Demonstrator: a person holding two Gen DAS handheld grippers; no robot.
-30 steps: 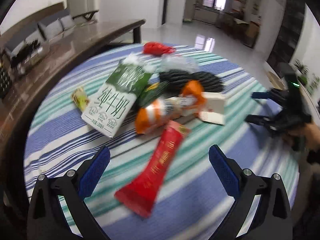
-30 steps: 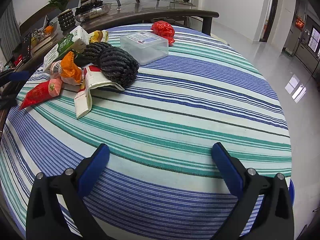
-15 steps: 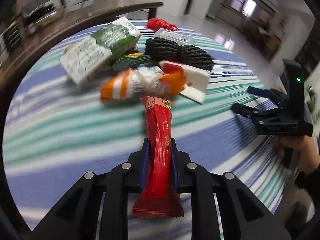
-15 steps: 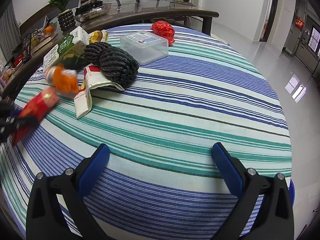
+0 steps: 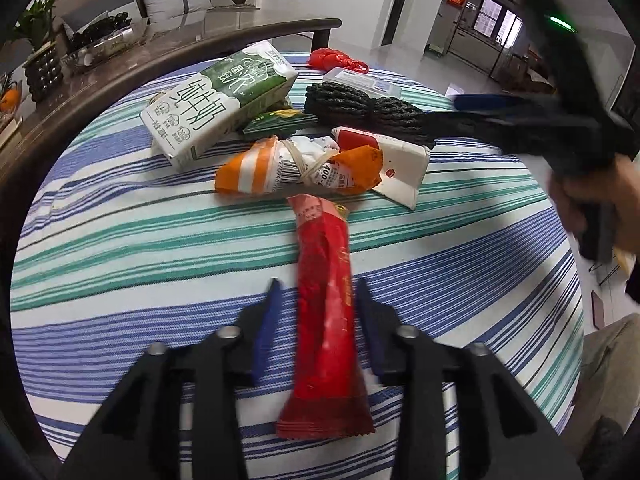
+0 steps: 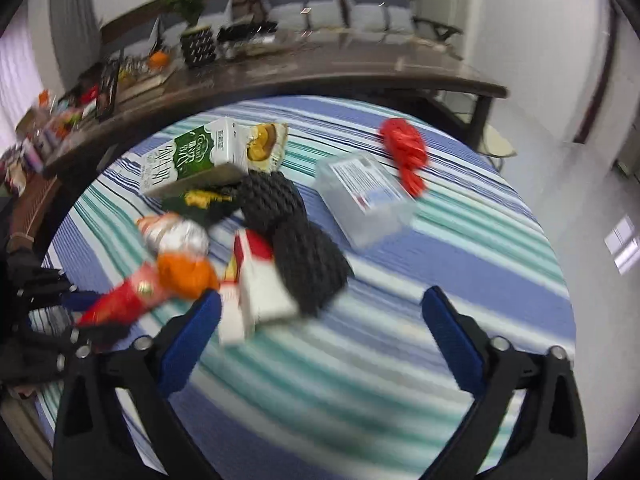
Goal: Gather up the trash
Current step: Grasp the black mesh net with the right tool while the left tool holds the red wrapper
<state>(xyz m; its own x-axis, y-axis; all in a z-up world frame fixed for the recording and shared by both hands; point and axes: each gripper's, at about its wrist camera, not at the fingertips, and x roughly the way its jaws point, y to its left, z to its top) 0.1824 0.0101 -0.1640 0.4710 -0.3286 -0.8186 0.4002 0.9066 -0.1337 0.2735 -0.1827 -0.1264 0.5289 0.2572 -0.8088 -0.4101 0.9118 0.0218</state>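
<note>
Our left gripper (image 5: 316,312) jaws, just reopened, straddle the long red foil sachet (image 5: 325,312) ungripped; right gripper (image 6: 320,328) jaws gape empty; all trash remains on the counter (image 5: 120,248).

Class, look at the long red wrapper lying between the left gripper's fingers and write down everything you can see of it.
The red wrapper is a long, narrow, glossy plastic sachet with crimped ends and gold print. It lies flat on the striped tablecloth, running lengthwise between the fingers of the left gripper, whose jaws have just been opening; the pads stand clear of it. Its far end nearly meets the orange packet.
</note>
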